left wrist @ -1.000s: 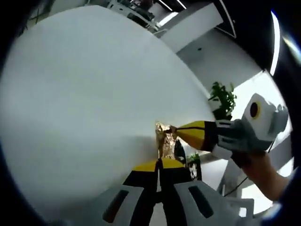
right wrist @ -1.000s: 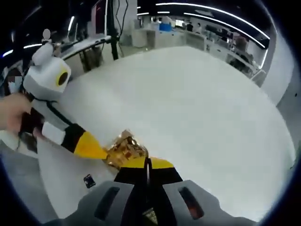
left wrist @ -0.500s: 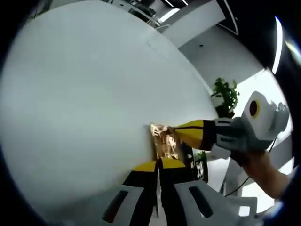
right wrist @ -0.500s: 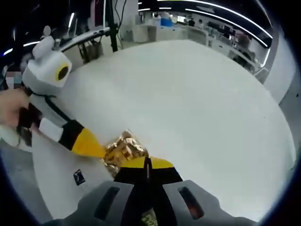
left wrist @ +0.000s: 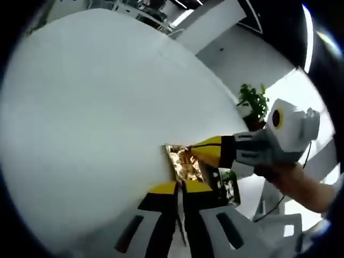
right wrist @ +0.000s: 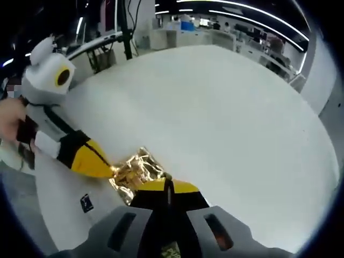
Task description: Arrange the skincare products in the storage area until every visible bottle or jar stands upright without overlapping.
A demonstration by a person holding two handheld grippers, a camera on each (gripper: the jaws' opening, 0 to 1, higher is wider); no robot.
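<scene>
A crinkled gold foil packet (left wrist: pixel 183 164) hangs just over the near edge of the white table (left wrist: pixel 91 107). My left gripper (left wrist: pixel 179 186) has its yellow-tipped jaws together on the packet's lower edge. The right gripper (left wrist: pixel 194 152) comes in from the right with a hand behind it, and its tip pinches the packet's upper side. In the right gripper view the same packet (right wrist: pixel 133 172) lies between my right gripper (right wrist: pixel 167 185), shut on it, and the left gripper (right wrist: pixel 110 171) reaching in from the left.
The white table (right wrist: pixel 226 107) is wide and bare, and its edge runs close by the grippers. A potted plant (left wrist: pixel 252 102) stands beyond the table. Desks and a dark stand (right wrist: pixel 124 27) sit at the room's far side. A hand (right wrist: pixel 11 121) holds the left gripper.
Both grippers have stayed shut on the gold packet. In the right gripper view the foil now spreads a little wider and further left; the views have shifted slightly.
</scene>
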